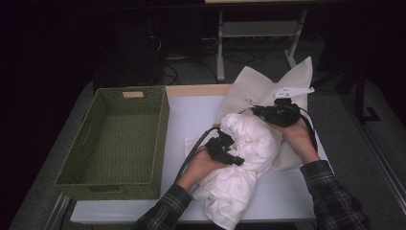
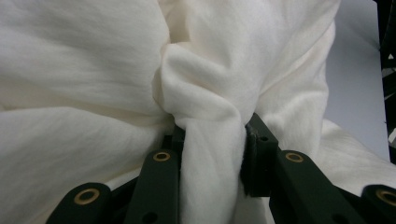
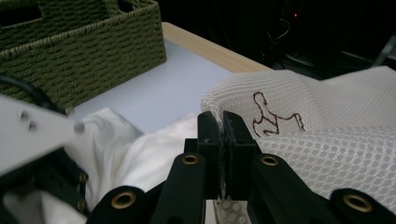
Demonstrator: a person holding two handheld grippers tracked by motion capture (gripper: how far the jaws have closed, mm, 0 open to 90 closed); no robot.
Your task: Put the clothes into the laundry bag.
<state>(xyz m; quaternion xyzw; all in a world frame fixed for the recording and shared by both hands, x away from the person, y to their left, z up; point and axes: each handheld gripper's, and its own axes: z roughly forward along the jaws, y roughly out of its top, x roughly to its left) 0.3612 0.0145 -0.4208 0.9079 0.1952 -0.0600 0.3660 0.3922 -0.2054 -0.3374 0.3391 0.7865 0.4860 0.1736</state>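
A bundled white cloth point(image 1: 249, 143) lies on the white table point(image 1: 191, 115), partly over a cream mesh bag point(image 1: 258, 88) at the back right. My left gripper point(image 1: 238, 160) presses into the bundle from the near left. In the left gripper view its jaws point(image 2: 212, 135) pinch a thick fold of the cloth point(image 2: 93, 70). My right gripper point(image 1: 256, 111) sits at the bag's mouth. In the right gripper view it point(image 3: 222, 126) is shut on the rim of the mesh bag point(image 3: 327, 140), which bears a small brown figure drawing. The cloth point(image 3: 140, 154) lies just below the bag's rim.
An empty green woven basket point(image 1: 163, 139) stands on the left half of the table, and its wall point(image 3: 84, 56) rises close beyond the cloth. The table's wooden far edge point(image 1: 196, 90) runs behind it. Dark floor and a desk frame lie beyond.
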